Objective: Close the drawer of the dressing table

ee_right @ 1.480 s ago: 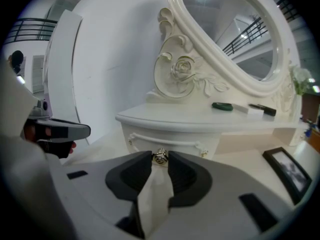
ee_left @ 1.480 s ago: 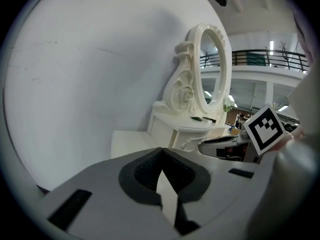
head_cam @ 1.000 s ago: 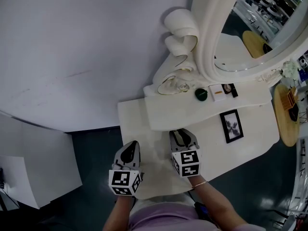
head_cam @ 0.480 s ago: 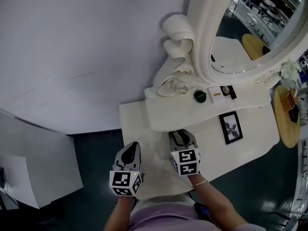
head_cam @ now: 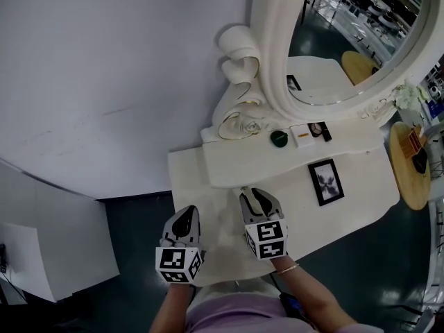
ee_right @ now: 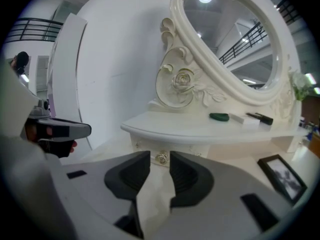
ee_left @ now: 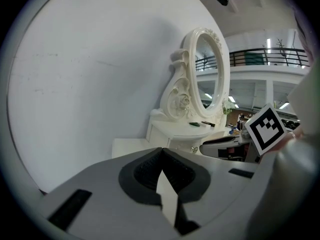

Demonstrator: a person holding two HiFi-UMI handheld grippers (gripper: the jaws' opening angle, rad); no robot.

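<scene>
While the drawer [ee_right: 150, 149] sits under the curved upper shelf of the dressing table [head_cam: 361, 186], its front looks about flush, though from this angle you can't be sure it is fully home. Its small knob [ee_right: 161, 157] shows in the gap just beyond the tips of your right gripper [ee_right: 159, 153]. Those jaws have just been opening and now stand apart, pressing on nothing. Your left gripper [ee_left: 161, 151] hangs beside it over the lower tabletop, jaws together and empty.

If you draw the right gripper back crookedly, one jaw could hook the knob and drag the drawer out again. If it needs another push, pressing off-centre may skew it in its runners. A hard shove could also jolt the green thing [head_cam: 279, 139] and the other small pieces on the shelf below the mirror [head_cam: 347, 40].
</scene>
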